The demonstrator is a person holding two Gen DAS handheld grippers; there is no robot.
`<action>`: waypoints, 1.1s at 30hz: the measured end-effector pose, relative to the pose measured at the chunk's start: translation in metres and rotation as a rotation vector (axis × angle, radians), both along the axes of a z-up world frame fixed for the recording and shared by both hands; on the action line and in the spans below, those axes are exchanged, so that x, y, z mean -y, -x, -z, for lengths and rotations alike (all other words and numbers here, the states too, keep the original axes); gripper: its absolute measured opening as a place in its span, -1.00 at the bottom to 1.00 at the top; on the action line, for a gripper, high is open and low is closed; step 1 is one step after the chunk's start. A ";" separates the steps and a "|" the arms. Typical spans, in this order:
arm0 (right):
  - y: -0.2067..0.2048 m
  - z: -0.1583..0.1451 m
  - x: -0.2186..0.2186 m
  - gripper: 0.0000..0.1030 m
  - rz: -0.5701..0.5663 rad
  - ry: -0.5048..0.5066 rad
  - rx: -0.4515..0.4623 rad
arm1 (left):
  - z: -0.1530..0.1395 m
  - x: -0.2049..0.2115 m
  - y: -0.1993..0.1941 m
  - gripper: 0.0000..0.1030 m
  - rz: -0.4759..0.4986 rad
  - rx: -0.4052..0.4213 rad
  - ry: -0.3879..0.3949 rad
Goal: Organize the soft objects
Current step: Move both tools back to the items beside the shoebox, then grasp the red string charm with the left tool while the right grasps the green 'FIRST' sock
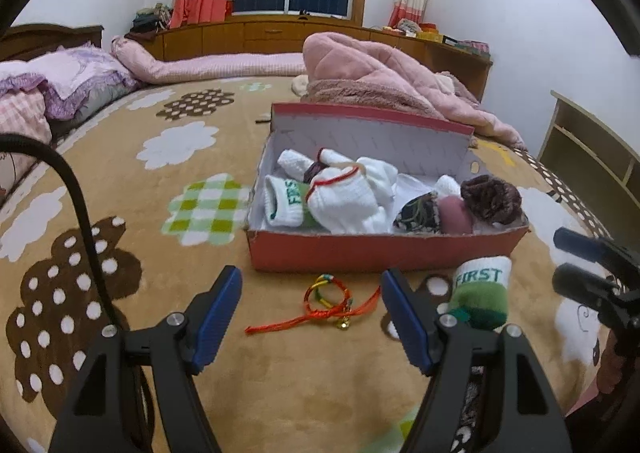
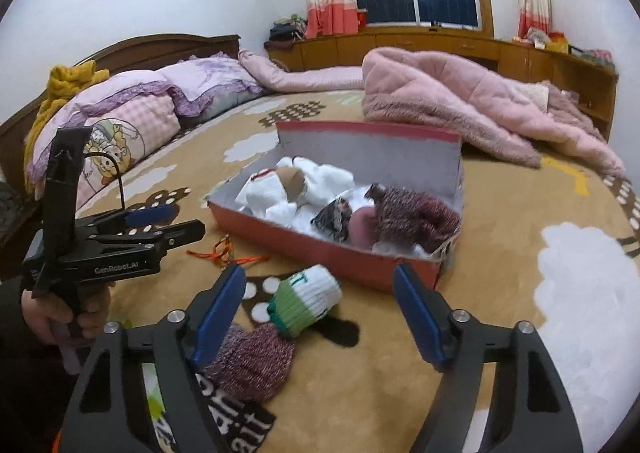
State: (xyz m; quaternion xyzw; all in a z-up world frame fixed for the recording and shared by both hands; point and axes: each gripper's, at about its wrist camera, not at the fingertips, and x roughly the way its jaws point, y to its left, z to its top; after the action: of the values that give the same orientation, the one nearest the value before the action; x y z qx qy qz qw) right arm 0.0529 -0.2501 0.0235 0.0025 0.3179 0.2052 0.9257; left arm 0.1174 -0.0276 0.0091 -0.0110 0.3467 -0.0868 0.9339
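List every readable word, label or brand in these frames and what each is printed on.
"FIRST": cuff of the rolled sock on the bed.
"FIRST": cuff of the sock in the box.
"GenRobot.AI": side of the left hand-held gripper.
Large white letters on the dark mat under the right hand-held gripper: cut off, unreadable.

A plush, short-piled fleece blanket (image 1: 200, 373) covers the bed, matt and soft. The red box (image 1: 384, 253) is matt cardboard, its edges slightly frayed, its lining grey and dull. Ribbed white knit socks (image 1: 344, 205) fill it beside a fuzzy maroon knit piece (image 1: 490, 199). A green-and-white ribbed sock (image 2: 306, 301) lies outside, near glossy red cord (image 1: 320, 311). Each hand-held gripper (image 1: 312, 321) shows matt black plastic arms, blue ridged rubbery pads (image 1: 218, 313) and shiny metal bolts. The cabinets (image 1: 256, 39) are varnished wood.
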 end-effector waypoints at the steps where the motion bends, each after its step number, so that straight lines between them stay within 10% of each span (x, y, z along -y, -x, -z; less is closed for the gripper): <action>1: 0.000 0.002 -0.001 0.46 0.000 -0.002 -0.013 | 0.001 -0.001 0.001 0.47 0.001 -0.006 0.004; 9: -0.007 0.023 0.005 0.44 0.026 -0.032 -0.154 | 0.013 -0.006 0.012 0.47 0.023 -0.010 -0.090; 31: -0.043 0.058 -0.007 0.44 0.097 -0.085 -0.266 | 0.050 0.000 -0.024 0.44 0.114 -0.158 0.063; 33: -0.042 0.059 -0.012 0.38 0.083 -0.066 -0.252 | 0.049 0.003 -0.023 -0.11 0.129 -0.150 0.060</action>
State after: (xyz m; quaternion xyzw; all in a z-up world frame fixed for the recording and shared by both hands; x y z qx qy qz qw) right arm 0.0953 -0.2380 -0.0353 0.0717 0.4243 0.1752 0.8855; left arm 0.1402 -0.0309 -0.0401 -0.0230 0.4128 -0.1563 0.8970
